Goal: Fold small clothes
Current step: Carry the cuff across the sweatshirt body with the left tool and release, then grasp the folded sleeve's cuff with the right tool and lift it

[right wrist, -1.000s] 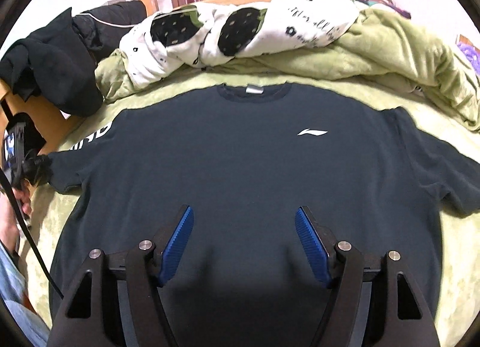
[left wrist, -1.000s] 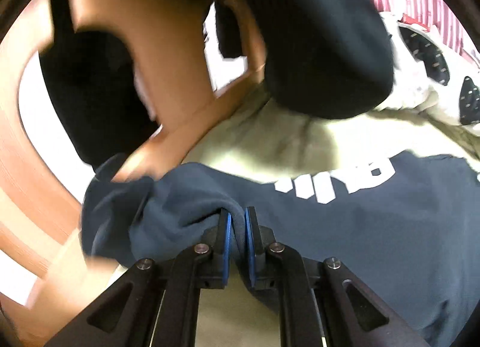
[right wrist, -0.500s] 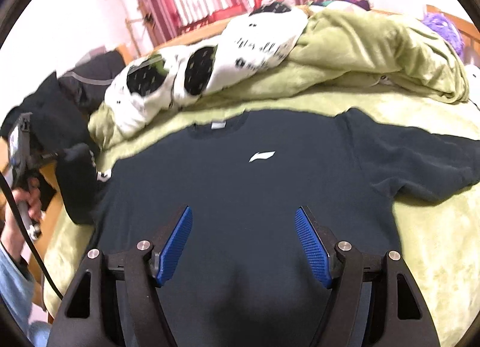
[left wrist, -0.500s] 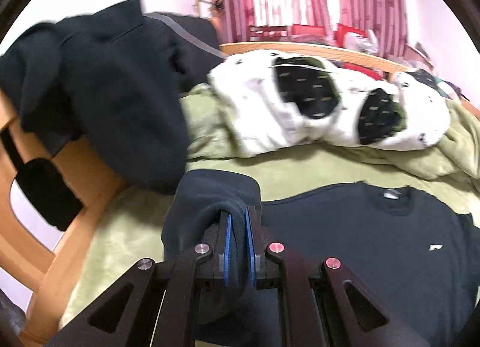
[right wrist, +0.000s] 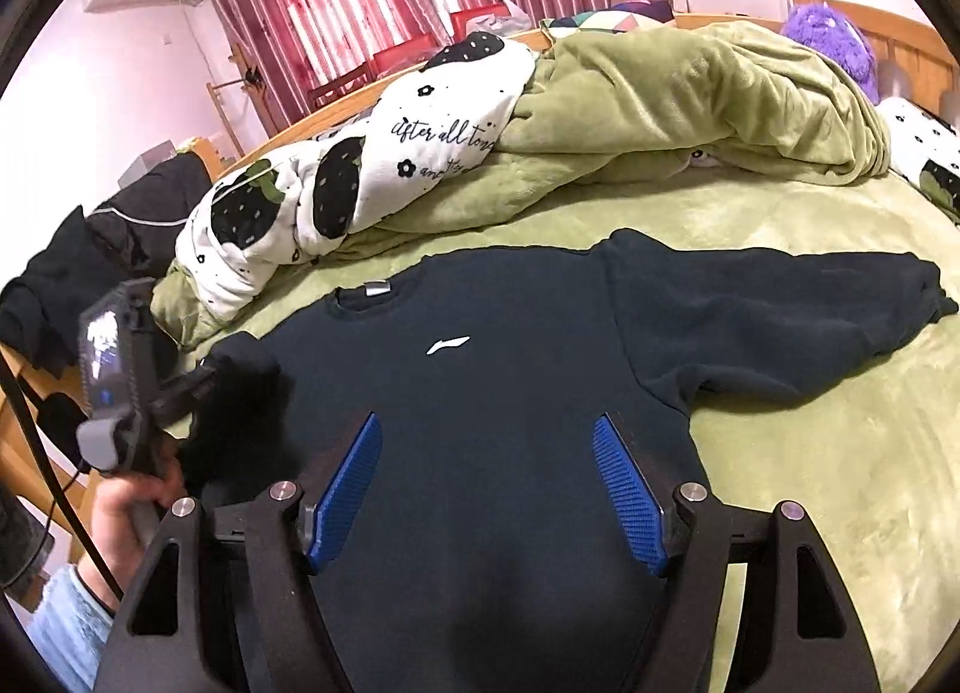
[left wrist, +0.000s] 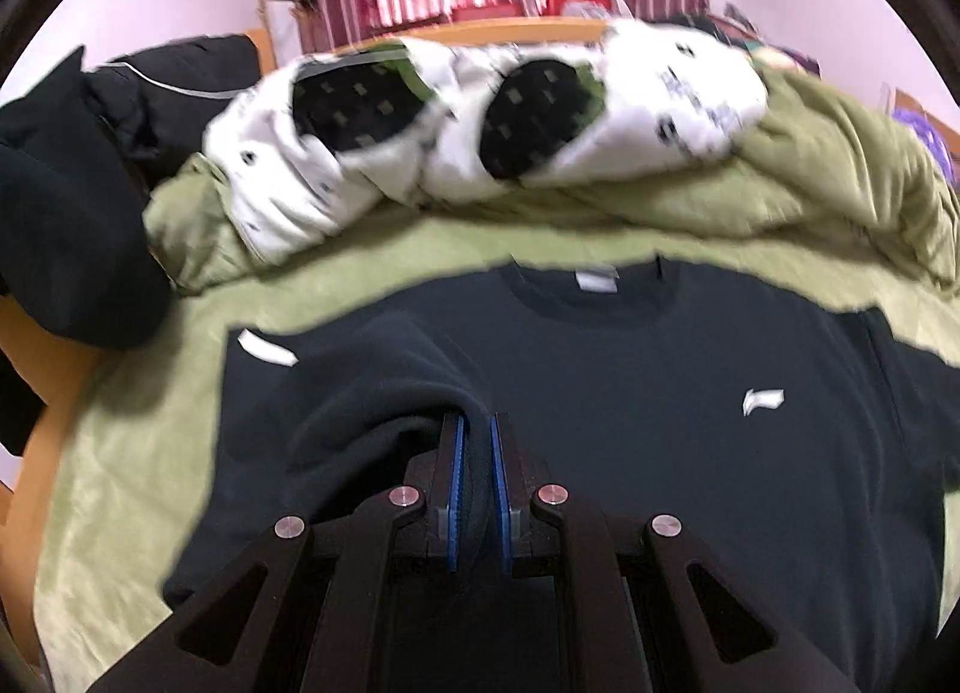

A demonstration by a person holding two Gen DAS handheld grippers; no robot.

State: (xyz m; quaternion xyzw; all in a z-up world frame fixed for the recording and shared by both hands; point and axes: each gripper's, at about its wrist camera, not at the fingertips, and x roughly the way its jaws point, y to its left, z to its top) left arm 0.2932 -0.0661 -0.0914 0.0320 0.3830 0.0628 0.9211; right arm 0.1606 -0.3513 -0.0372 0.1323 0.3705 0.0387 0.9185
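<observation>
Left tongs: pinching the sleeve, apparently lifted over the chest.
Right tongs: spread, empty.
Sweatshirt: flat mid-bed, collar toward the headboard edge.

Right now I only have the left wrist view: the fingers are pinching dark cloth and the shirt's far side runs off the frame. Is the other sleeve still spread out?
Observer: Yes. In the right wrist view the other sleeve lies flat and extended on the green bedcover, not yet folded.
Operator: What is the right gripper doing?
Observer: The right gripper is open above the lower body of the black sweatshirt, holding nothing.
Operator: How does my grasp look from outside?
Observer: The left gripper holds the near sleeve bunched and raised over the shirt's shoulder area, not laid down.
</observation>
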